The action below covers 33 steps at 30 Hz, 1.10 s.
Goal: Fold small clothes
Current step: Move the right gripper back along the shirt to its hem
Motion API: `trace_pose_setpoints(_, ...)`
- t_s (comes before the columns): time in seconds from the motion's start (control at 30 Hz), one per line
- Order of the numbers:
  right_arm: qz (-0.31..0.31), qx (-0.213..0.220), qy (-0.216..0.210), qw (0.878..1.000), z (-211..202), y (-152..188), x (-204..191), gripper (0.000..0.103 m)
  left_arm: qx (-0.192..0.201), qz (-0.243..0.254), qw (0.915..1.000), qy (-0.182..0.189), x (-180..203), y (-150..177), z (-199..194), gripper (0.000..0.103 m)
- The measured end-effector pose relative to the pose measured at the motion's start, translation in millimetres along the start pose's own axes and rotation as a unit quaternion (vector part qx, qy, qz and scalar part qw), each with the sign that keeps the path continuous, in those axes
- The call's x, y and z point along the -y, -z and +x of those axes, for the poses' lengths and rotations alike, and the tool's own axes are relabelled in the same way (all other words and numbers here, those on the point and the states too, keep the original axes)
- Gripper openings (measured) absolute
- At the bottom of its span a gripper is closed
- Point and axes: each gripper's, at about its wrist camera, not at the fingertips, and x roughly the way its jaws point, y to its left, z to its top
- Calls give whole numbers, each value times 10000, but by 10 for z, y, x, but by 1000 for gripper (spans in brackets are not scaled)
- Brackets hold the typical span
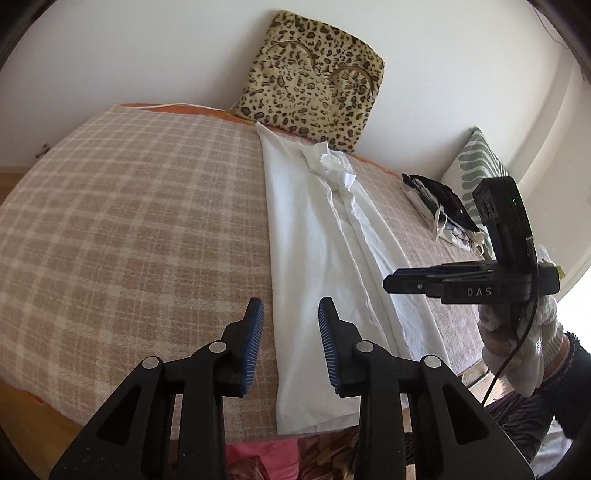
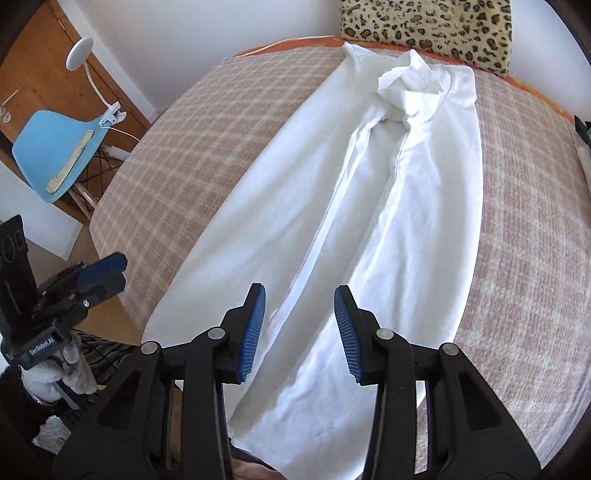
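Observation:
A white garment (image 1: 314, 240) (image 2: 369, 203) lies on the plaid blanket (image 1: 129, 221) (image 2: 524, 277), folded lengthwise into a long narrow strip. Its crumpled collar end is at the far side by the leopard cushion. My left gripper (image 1: 291, 306) hovers open over the near left edge of the strip, with nothing between its blue pads (image 1: 255, 332). My right gripper (image 2: 300, 291) stands open above the near middle of the garment, its pads (image 2: 255, 321) empty. From the left wrist, the right gripper (image 1: 388, 284) shows side-on at the right, held by a gloved hand (image 1: 517, 350). The left gripper (image 2: 120, 271) shows at the far left in the right wrist view.
A leopard-print cushion (image 1: 310, 81) (image 2: 424, 26) leans on the wall behind the bed. A green-leaf pillow (image 1: 476, 166) and a pile of dark and white clothes (image 1: 439, 206) lie at the far right. A blue chair (image 2: 55, 147), a white clip lamp (image 2: 79, 51) and a wooden cabinet (image 2: 40, 55) stand left of the bed.

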Motion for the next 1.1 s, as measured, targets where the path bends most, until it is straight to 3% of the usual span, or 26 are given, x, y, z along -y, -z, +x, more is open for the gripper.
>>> trace_pose_setpoints(0.13, 7, -10, 39, 10000, 23, 254, -95, 42, -282, 573, 9979, -94, 90, -285, 317, 29)
trace_pose_setpoints(0.27, 41, -90, 16, 9999, 107, 380, -173, 42, -726, 973, 9925, -153, 159, -357, 711, 29)
trace_pose_setpoints(0.37, -53, -25, 162, 9999, 123, 427, -216, 42, -907, 1197, 9875, -469, 161, -335, 956, 29)
trace_pose_setpoints(0.5, 52, 37, 110, 9999, 105, 440, -164, 38, -944, 785, 9914, -446, 19, -350, 1070, 28)
trace_pose_setpoints(0.57, -43, 72, 198, 9998, 100, 448, -175, 32, -873, 792, 9923, -373, 6, -341, 1072, 6)
trace_pose_setpoints(0.63, -173, 94, 266, 9995, 105, 454, -218, 17, -809, 860, 9923, -384, 12, -330, 1077, 4)
trace_pose_setpoints(0.7, -173, 32, 137, 9998, 133, 448, -244, 9, -741, 831, 9928, -437, -16, -346, 1056, 3)
trace_pose_setpoints(0.77, -194, 23, 110, 9997, 169, 446, -277, 7, -602, 798, 9926, -695, -82, -387, 1019, 2)
trace_pose_setpoints(1.0, -26, -12, -168, 9999, 106, 440, -144, 6, -389, 345, 9960, -729, -342, -432, 767, 3)
trace_pose_setpoints(1.1, -44, -114, -375, 9992, 83, 499, -142, 7, -511, 97, 9979, -378, -353, -398, 613, 25)
